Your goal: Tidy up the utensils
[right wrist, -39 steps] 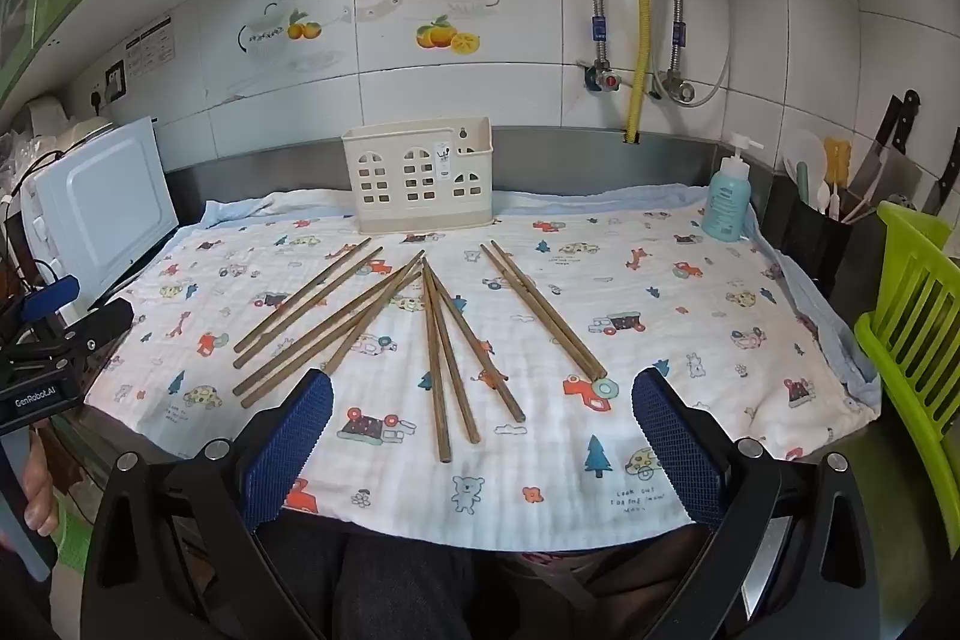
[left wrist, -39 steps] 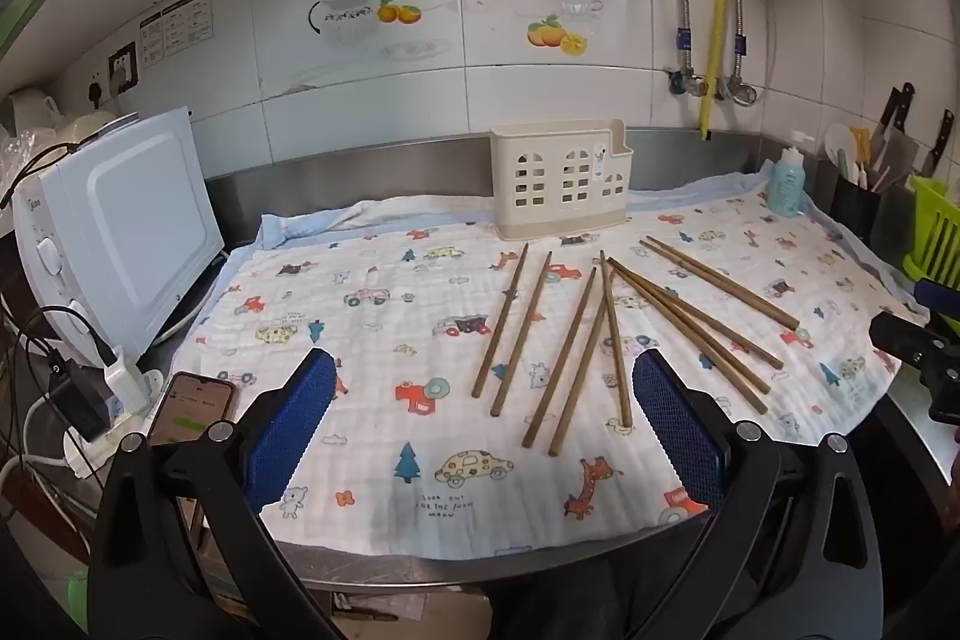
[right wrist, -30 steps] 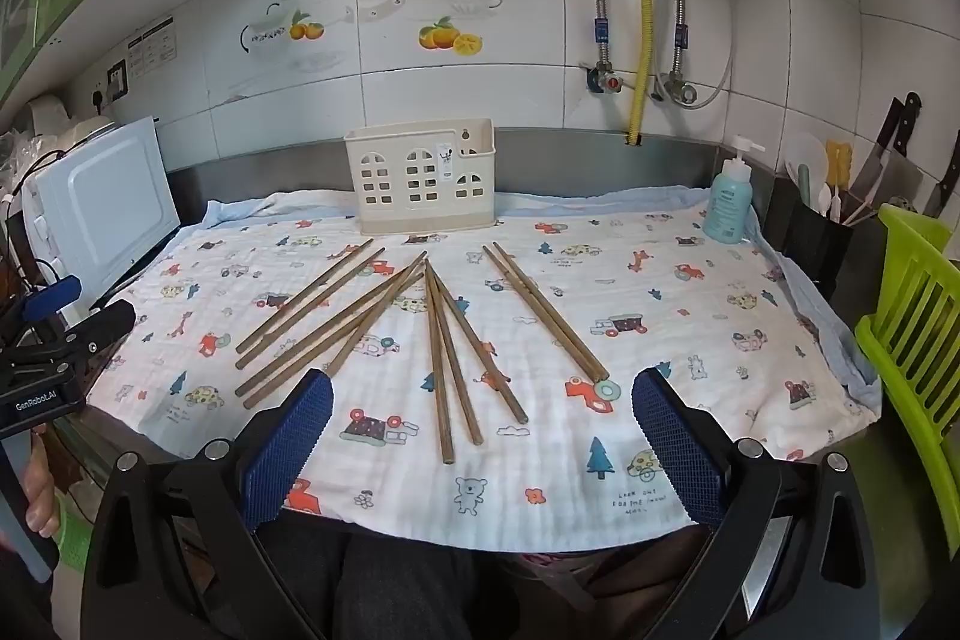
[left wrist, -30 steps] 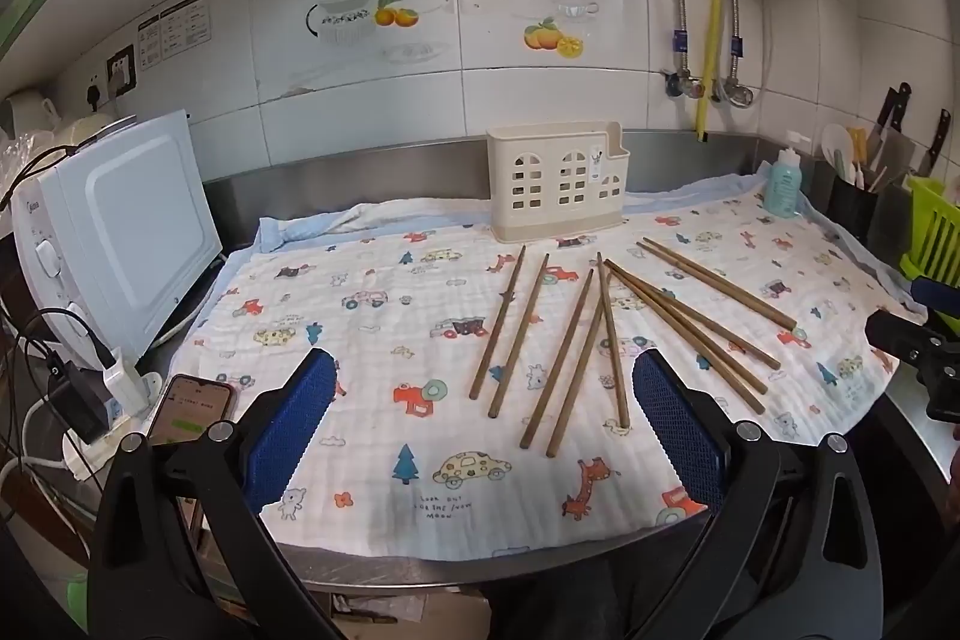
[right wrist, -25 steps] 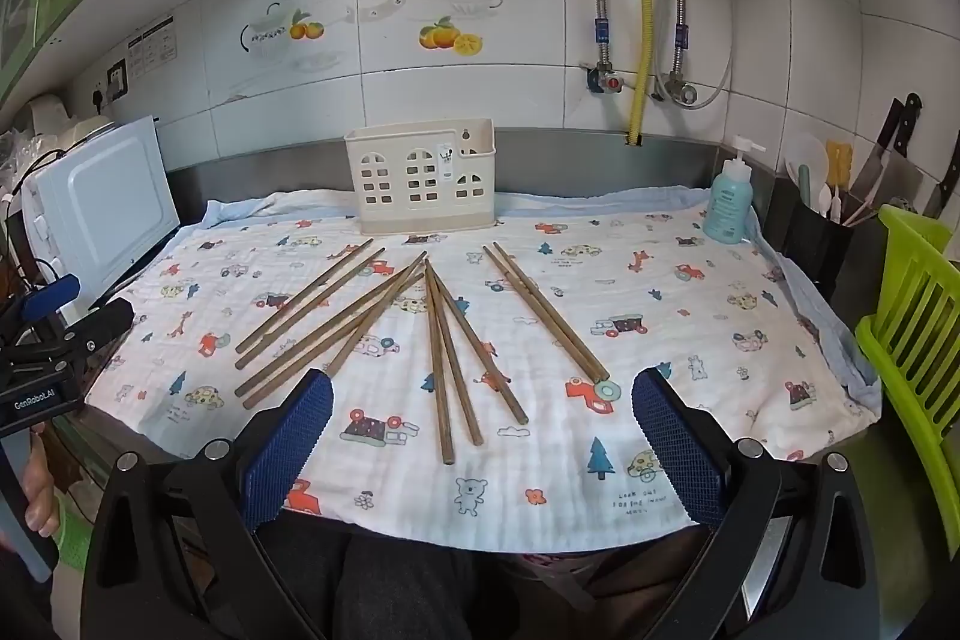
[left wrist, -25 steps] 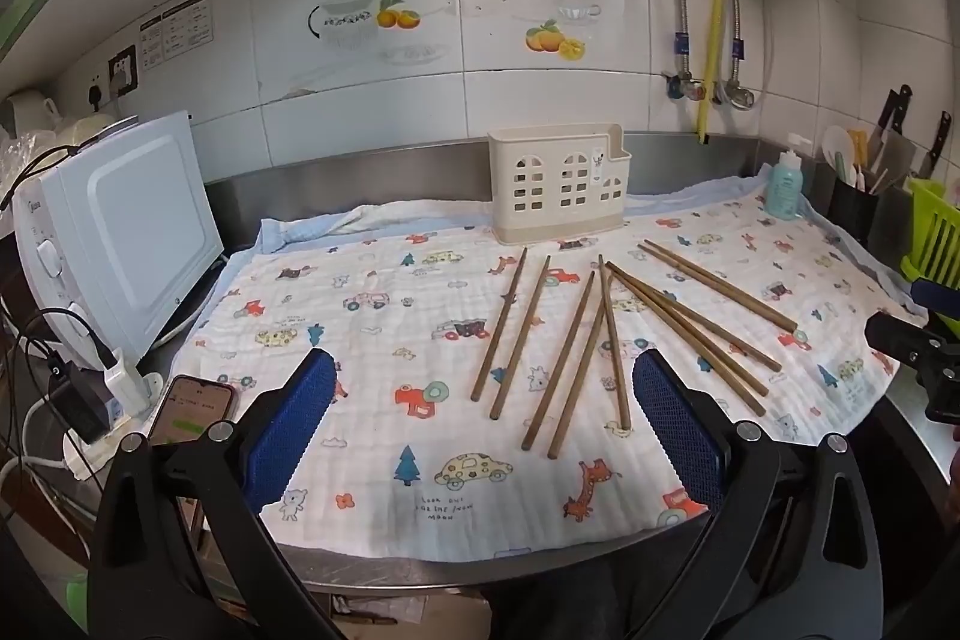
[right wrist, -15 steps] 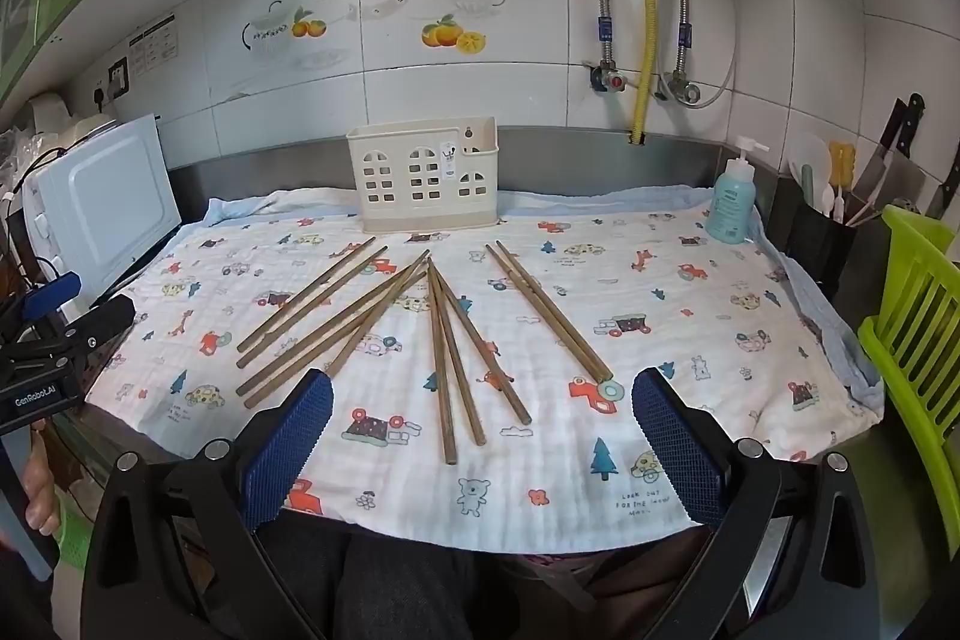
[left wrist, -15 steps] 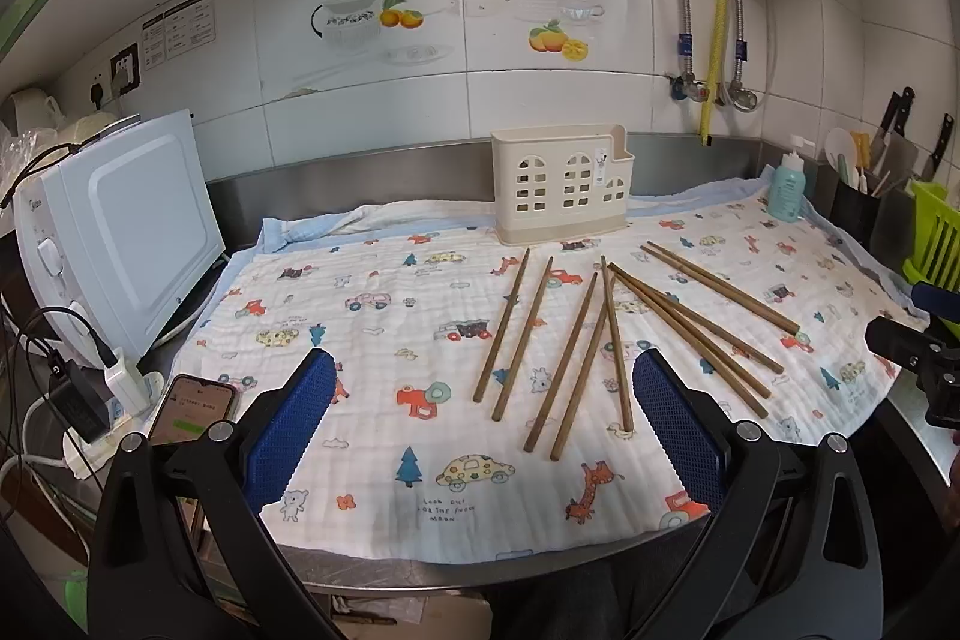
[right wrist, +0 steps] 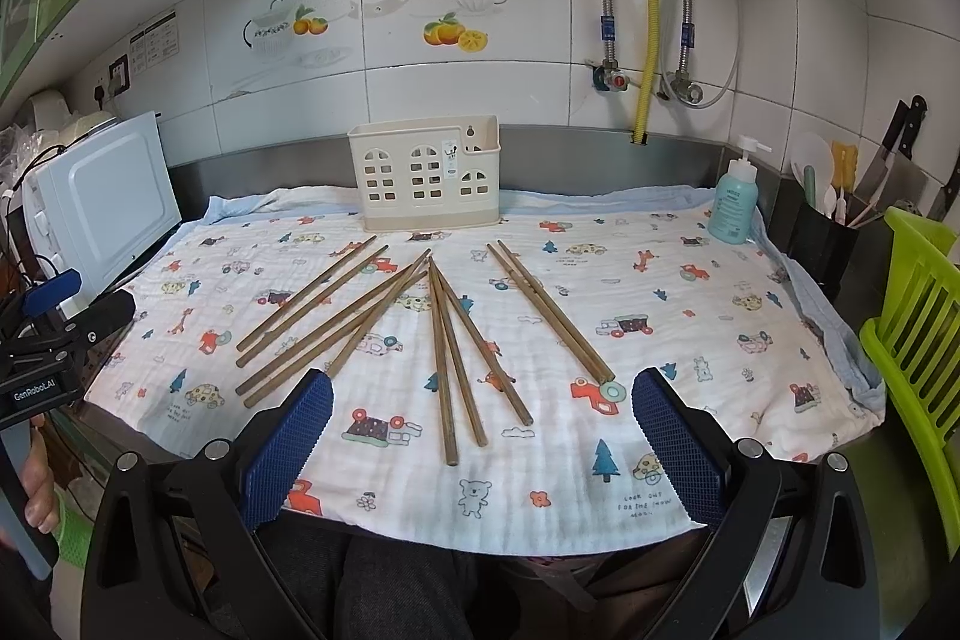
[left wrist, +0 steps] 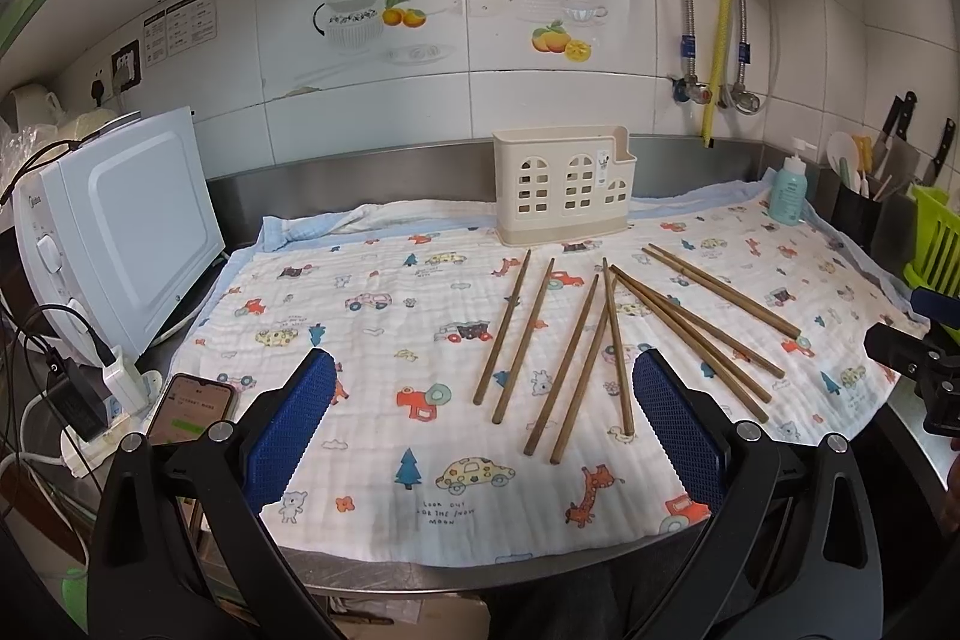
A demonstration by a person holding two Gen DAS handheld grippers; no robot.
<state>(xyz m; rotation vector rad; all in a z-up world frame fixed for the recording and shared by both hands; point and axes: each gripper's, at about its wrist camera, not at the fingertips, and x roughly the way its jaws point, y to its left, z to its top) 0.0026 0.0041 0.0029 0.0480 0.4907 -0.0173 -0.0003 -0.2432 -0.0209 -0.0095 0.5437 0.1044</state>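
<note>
Several brown wooden chopsticks (left wrist: pixel 564 346) (right wrist: pixel 447 340) lie scattered on a cartoon-print cloth (left wrist: pixel 372 316) (right wrist: pixel 690 316). A cream plastic utensil holder (left wrist: pixel 564 187) (right wrist: pixel 429 172) stands upright at the back, against the steel backsplash. My left gripper (left wrist: pixel 483 421) hovers open near the front edge, left of the chopsticks. Open as well, my right gripper (right wrist: pixel 480 436) hangs over the near ends of the middle chopsticks. Nothing sits between either pair of blue pads.
A white microwave (left wrist: pixel 114 244) (right wrist: pixel 96 202) stands at the left, with a phone (left wrist: pixel 189 406) and cables beside it. At the right are a teal soap bottle (right wrist: pixel 732 202), a black pot of tools (right wrist: pixel 822 244) and a green chair (right wrist: pixel 912 316). Pipes run down the tiled wall.
Both views shift only slightly. Nothing on the cloth has moved and both grippers stay open.
</note>
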